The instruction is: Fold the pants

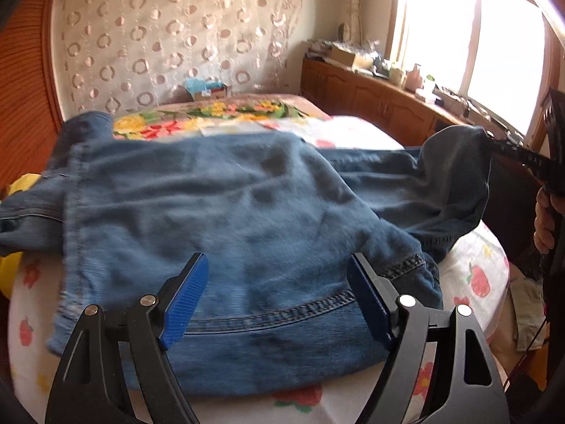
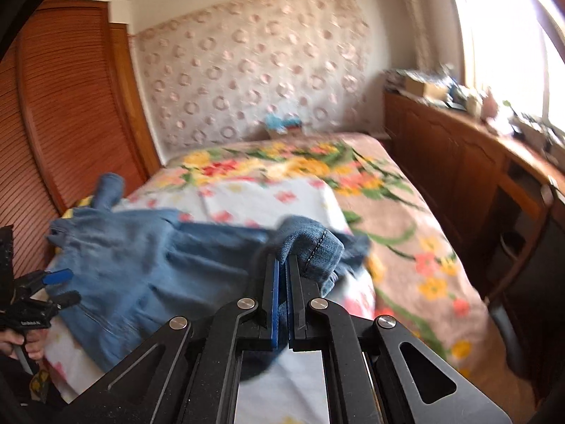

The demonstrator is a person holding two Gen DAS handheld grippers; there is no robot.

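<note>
Mid-fold: my right gripper [image 2: 282, 265] pinches the jeans [image 1: 229, 212] leg hem at three o'clock, left gripper [image 1: 277, 282] wide open, empty; next, carry hem toward nine o'clock.

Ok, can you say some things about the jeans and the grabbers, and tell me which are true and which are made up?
1. The right gripper is pinching a fold of the jeans. True.
2. The left gripper is shut on the jeans. False: its jaws stand open above the denim.
3. The jeans lie on a bed with a flowery bedspread. True.
4. The jeans are red. False: they are blue denim.
5. A wooden cabinet stands under the window. True.
</note>
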